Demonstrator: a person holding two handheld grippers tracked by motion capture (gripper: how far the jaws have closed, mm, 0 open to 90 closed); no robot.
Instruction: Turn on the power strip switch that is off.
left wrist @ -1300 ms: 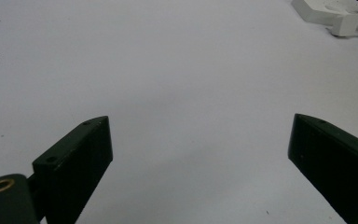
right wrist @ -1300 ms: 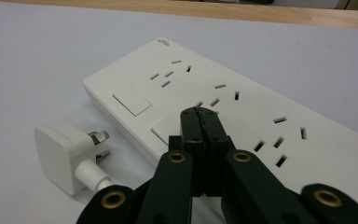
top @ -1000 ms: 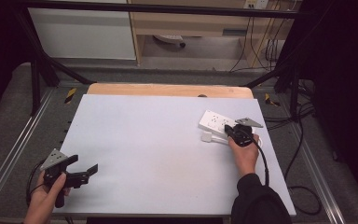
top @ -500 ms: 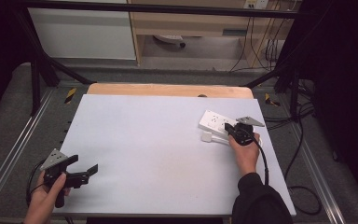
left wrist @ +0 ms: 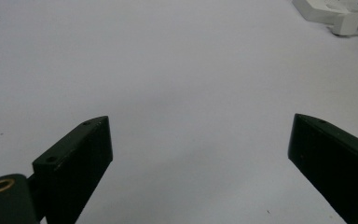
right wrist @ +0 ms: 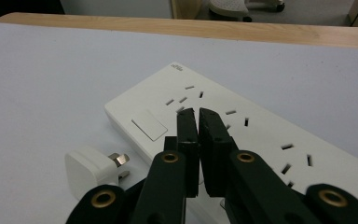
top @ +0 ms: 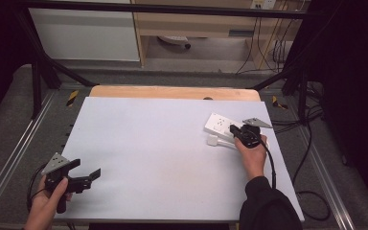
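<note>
Floor, grey and dim, is lying all round the table (top: pixel 172 158), with a pale cabinet (top: pixel 86 33) and a wooden shelf unit (top: pixel 196 24) standing beyond the far side and cables (top: pixel 311 191) trailing off to my right. White covering is spreading across nearly the whole tabletop, leaving a bare wooden strip (top: pixel 172 92) along the far edge; most of that surface between my two hands is lying open. White power strip (right wrist: pixel 242 135) is sitting near the far right corner, a white plug (right wrist: pixel 91 170) lying just beside its near end. I am holding my right gripper (right wrist: pixel 198 116) over the strip, its jaws pressed together with nothing between them. I am holding my left gripper (left wrist: pixel 200 140) low at the near left corner, jaws spread wide over bare covering.
</note>
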